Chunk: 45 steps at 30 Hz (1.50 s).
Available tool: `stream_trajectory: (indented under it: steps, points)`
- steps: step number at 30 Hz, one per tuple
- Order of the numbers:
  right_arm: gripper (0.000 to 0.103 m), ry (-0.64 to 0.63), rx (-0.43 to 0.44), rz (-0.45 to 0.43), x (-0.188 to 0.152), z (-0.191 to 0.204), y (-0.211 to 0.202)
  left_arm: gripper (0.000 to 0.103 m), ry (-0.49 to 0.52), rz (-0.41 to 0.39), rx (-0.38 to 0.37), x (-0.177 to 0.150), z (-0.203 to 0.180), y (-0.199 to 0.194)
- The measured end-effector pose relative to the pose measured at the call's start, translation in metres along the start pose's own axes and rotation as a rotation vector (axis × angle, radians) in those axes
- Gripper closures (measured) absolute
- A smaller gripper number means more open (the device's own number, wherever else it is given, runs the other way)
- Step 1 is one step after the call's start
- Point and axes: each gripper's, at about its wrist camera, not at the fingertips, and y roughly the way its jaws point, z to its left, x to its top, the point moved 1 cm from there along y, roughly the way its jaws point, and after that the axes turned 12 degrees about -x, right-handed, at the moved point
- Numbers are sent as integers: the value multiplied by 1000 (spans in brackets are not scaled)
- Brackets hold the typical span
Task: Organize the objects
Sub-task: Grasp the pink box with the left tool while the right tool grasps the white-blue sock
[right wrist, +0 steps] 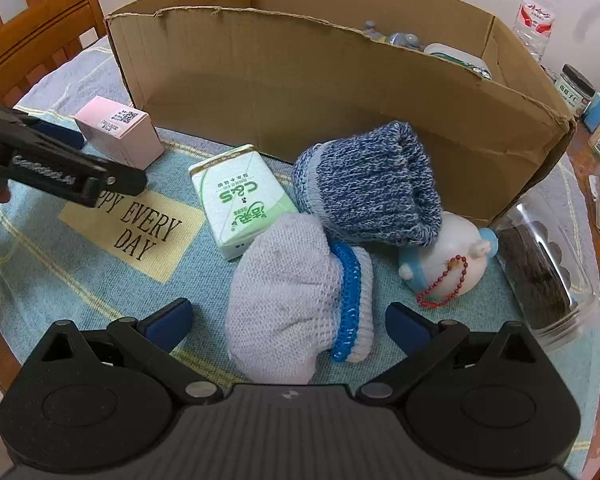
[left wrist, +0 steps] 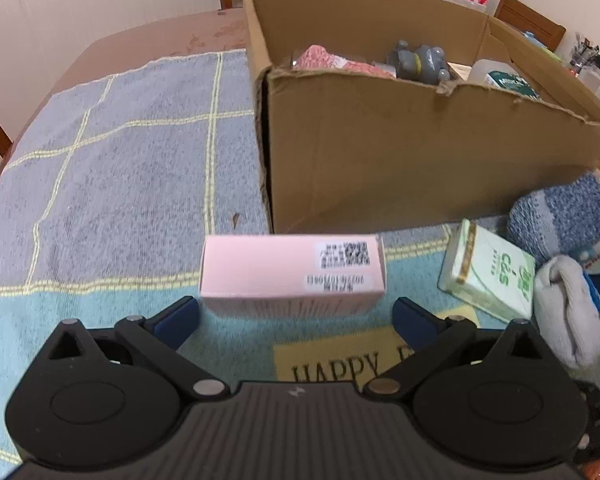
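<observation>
A pink box point(left wrist: 292, 276) lies on the blue cloth in front of the cardboard box point(left wrist: 420, 152). My left gripper point(left wrist: 296, 312) is open, its fingertips at either end of the pink box's near side, not closed on it. In the right wrist view the pink box point(right wrist: 120, 132) sits at the left with the left gripper point(right wrist: 60, 160) beside it. My right gripper point(right wrist: 288, 324) is open around a white sock with a blue band point(right wrist: 296, 300). A green tissue pack point(right wrist: 240, 200), a blue knit sock point(right wrist: 372, 184) and a white round toy point(right wrist: 452, 256) lie nearby.
The cardboard box point(right wrist: 300, 80) holds a grey toy point(left wrist: 420, 62), pink cloth point(left wrist: 332, 60) and a white bottle point(left wrist: 500, 76). A clear plastic container point(right wrist: 540, 264) lies at the right. A water bottle point(right wrist: 536, 12), jars and wooden chairs point(right wrist: 32, 32) ring the table.
</observation>
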Motion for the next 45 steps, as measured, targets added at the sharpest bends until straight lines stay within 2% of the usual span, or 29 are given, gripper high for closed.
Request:
stream_trajectory:
  steps: [10, 20, 32, 37, 42, 45]
  points:
    - [0, 4, 0, -21, -3, 0, -3, 2, -24, -33, 5, 8, 2, 6]
    - [0, -1, 1, -1, 2, -2, -3, 20, -15, -58, -5, 9, 5, 0]
    - [0, 26, -13, -2, 12, -1, -1, 20, -7, -52, -22, 5, 5, 1]
    - [12, 45, -24, 4, 14, -4, -6, 21, 0, -52, -28, 6, 5, 0]
    - [31, 58, -39, 22, 19, -10, -10, 21, 13, -43, -38, 6, 8, -3]
    - [35, 79, -30, 39, 21, -15, -11, 21, 22, -42, -50, 6, 9, -7]
